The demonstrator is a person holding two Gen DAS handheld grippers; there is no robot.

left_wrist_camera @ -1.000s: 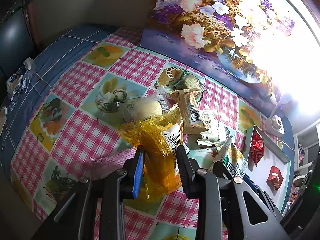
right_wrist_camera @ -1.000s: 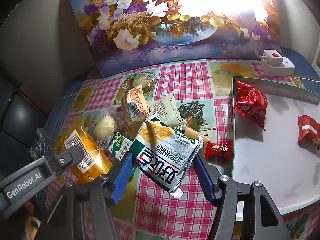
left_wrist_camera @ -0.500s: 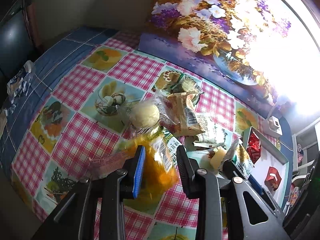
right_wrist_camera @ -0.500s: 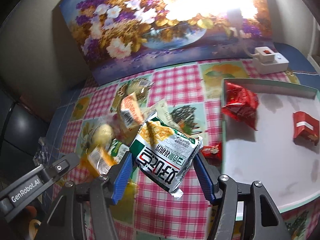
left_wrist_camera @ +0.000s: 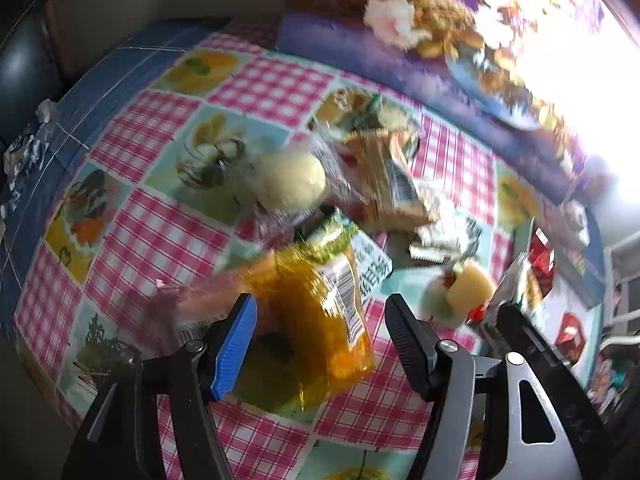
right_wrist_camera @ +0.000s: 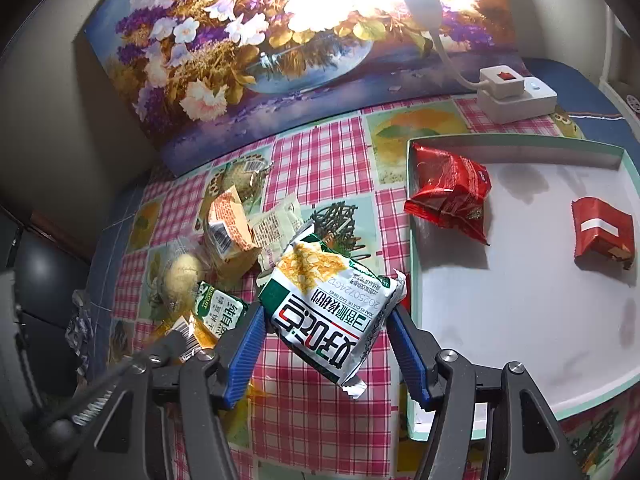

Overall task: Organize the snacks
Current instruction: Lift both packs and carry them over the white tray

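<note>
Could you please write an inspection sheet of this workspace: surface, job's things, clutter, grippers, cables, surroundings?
Surface: table with a pink checked fruit-print cloth.
Job's things: white tray holding a red packet and a red bar wrapper; a snack pile loose on the cloth beside it.
Clutter: crumpled wrapper at the table's left edge.
Grippers: right gripper shut on a green-and-white packet, beside the tray; left gripper open around an orange packet on the cloth, image blurred.
Cables: white lamp neck running into the white power strip.
Surroundings: flower painting against the wall.
</note>
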